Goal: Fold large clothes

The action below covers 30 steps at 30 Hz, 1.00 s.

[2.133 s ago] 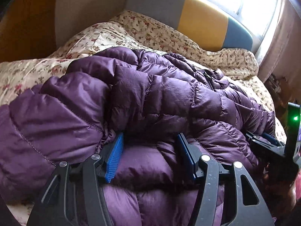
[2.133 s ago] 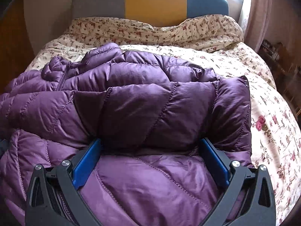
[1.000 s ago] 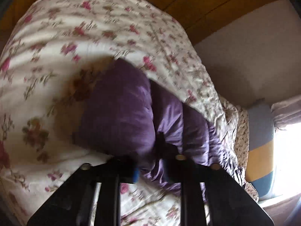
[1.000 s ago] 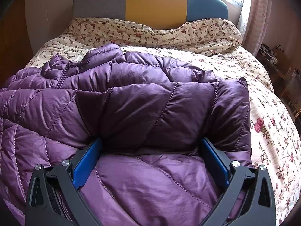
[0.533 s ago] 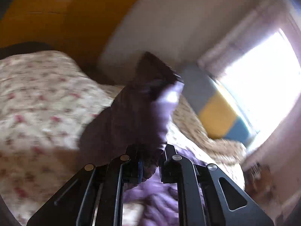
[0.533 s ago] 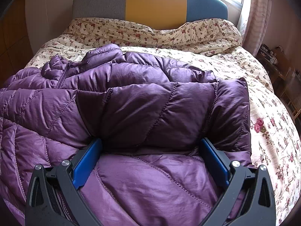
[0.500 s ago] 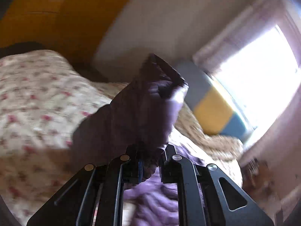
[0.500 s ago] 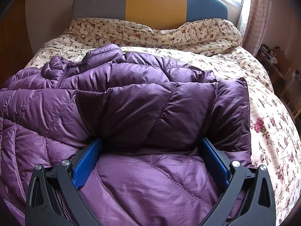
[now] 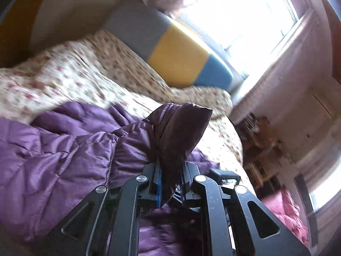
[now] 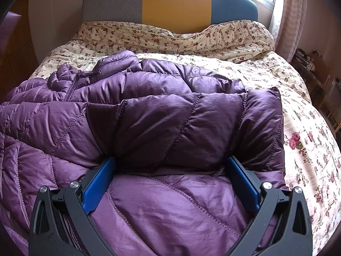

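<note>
1. A bed (image 10: pixel 177 4) with a grey, yellow and blue headboard is carrying a floral quilt (image 10: pixel 298 115).
2. A purple padded jacket (image 10: pixel 162 119) is lying spread directly on the quilt.

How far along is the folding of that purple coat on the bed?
Partly done. One sleeve already lies folded across the purple coat. The left tongs grip a bunched sleeve end; the right tongs rest open on the coat. That sleeve and the body fold remain.
</note>
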Each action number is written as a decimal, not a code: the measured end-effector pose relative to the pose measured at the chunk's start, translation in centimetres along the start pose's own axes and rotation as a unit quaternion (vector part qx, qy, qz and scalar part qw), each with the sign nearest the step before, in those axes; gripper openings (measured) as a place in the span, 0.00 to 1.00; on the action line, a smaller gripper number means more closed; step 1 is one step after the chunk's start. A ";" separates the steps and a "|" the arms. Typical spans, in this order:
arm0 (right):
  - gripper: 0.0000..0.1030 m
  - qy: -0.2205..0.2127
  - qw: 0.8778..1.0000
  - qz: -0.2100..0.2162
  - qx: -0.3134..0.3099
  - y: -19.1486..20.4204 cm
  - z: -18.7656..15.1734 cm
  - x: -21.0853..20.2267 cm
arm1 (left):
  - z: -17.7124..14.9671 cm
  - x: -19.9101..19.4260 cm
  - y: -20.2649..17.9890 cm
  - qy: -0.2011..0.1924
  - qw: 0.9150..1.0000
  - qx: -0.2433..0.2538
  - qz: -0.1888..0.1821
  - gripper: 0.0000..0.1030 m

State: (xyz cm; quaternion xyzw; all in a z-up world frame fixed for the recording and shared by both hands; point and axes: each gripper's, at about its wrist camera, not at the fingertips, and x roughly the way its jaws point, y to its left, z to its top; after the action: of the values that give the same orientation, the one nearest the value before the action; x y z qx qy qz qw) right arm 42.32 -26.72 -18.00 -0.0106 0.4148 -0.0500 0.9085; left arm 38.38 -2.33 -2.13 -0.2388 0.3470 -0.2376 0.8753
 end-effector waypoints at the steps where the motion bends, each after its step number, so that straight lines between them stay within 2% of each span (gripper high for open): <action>1: 0.98 0.000 1.000 0.001 0.001 0.0 0.0 0.0 | -0.3 1.0 -0.3 0.009 1.000 0.002 -0.004 0.12; 8: 0.98 0.000 1.000 0.003 0.002 0.1 0.1 -0.1 | -2.4 6.7 -0.7 0.067 0.997 0.018 -0.038 0.12; 11: 0.98 0.000 1.000 0.003 0.002 0.1 0.1 -0.1 | -3.1 8.3 0.1 0.079 0.996 0.015 -0.043 0.12; 13: 0.98 0.000 1.000 0.003 0.002 0.2 0.2 -0.1 | -3.3 8.7 0.1 0.086 0.995 0.014 -0.041 0.23; 15: 0.98 0.000 1.000 0.003 0.002 0.1 0.2 -0.1 | -3.0 8.9 0.4 0.087 0.995 0.009 -0.046 0.51; 17: 0.98 0.002 1.000 0.003 0.000 0.0 0.1 -0.1 | -2.9 8.0 0.3 0.075 0.996 0.015 -0.047 0.54; 23: 0.98 0.003 1.000 0.000 -0.002 0.2 0.1 -0.2 | -2.7 3.8 0.4 0.046 0.998 0.019 -0.032 0.54; 28: 0.98 0.005 1.000 0.000 0.002 0.0 0.4 -0.6 | -2.8 -1.6 2.6 -0.010 1.000 0.015 0.024 0.54; 30: 0.92 0.002 1.000 -0.001 0.006 -0.3 0.6 -1.0 | -2.7 -3.6 3.5 -0.037 0.998 0.018 0.052 0.54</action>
State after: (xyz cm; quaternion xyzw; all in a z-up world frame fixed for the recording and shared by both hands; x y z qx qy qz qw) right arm 42.08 -26.91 -16.84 -0.0053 0.4158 -0.0539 0.9078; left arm 34.96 1.81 -4.14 -0.2129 0.3220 -0.1894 0.9029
